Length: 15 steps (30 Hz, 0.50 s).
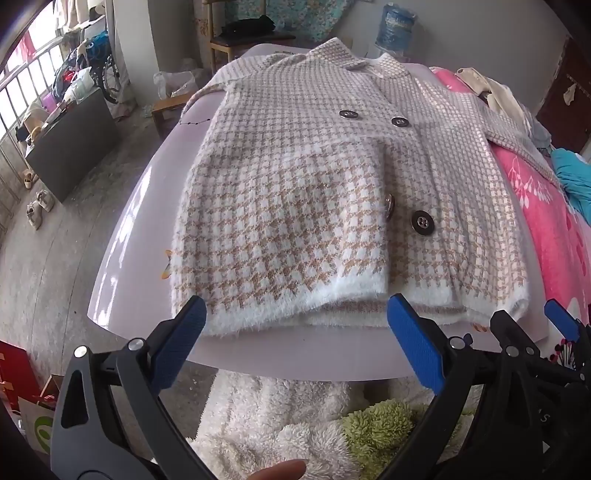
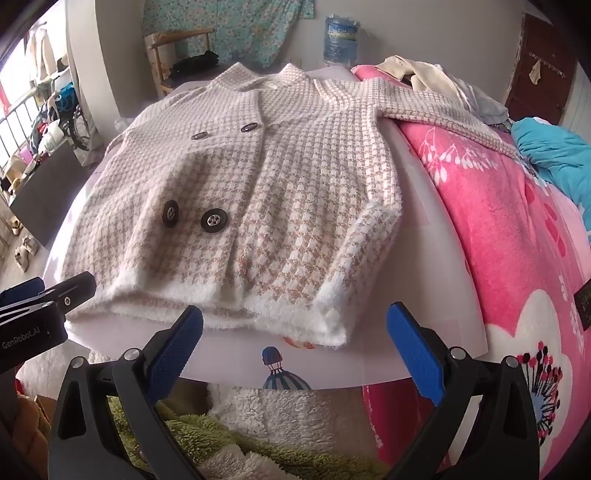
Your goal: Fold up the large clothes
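A beige-and-white houndstooth cardigan (image 1: 314, 192) with dark round buttons (image 1: 422, 222) lies flat on a pale board (image 1: 136, 236), collar away from me, fluffy white hem toward me. Its right sleeve (image 2: 443, 110) stretches out over the pink blanket. My left gripper (image 1: 295, 332) hangs open just in front of the hem's left half, nothing between its blue pads. In the right wrist view the cardigan (image 2: 258, 192) fills the middle, and my right gripper (image 2: 295, 336) stands open before the hem's right corner (image 2: 332, 325), holding nothing. The left gripper's fingers (image 2: 77, 284) show at that view's left edge.
A pink flowered blanket (image 2: 498, 240) covers the bed to the right, with a blue garment (image 2: 554, 155) and pale clothes (image 2: 424, 74) piled at the back. Fluffy white and green fabric (image 1: 295, 424) lies below the board's near edge. A wooden chair (image 1: 236, 40) and water jug (image 1: 395, 29) stand behind.
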Tool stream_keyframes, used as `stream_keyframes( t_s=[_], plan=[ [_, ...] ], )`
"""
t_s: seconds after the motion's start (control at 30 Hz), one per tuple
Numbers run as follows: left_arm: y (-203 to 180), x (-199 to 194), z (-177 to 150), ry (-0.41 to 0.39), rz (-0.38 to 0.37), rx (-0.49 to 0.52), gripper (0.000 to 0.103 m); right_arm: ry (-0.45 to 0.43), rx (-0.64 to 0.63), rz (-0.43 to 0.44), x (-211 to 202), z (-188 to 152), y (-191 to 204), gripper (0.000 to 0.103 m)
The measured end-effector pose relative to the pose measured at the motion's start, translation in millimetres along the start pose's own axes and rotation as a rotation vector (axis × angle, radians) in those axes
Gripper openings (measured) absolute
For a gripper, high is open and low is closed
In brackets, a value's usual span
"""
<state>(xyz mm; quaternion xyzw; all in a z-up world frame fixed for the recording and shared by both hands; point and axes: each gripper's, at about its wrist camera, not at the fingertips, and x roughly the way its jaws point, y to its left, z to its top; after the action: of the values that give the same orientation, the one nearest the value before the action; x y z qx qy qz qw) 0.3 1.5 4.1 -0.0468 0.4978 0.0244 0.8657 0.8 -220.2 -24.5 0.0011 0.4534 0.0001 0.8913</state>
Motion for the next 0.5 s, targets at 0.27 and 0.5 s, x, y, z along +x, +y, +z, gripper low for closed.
stream_keyframes(
  t_s=[0.27,0.5],
  plan=[
    [0.6,0.3,-0.7,0.0,-0.002,-0.002,0.095,-0.002,-0.001,-0.003,-1.3,-0.1,1.7,0.097],
    [1.0,0.1,-0.6,-0.001,-0.003,-0.002,0.095,-0.002,-0.001,-0.003,-1.5,0.6,1.6,0.097]
  ],
)
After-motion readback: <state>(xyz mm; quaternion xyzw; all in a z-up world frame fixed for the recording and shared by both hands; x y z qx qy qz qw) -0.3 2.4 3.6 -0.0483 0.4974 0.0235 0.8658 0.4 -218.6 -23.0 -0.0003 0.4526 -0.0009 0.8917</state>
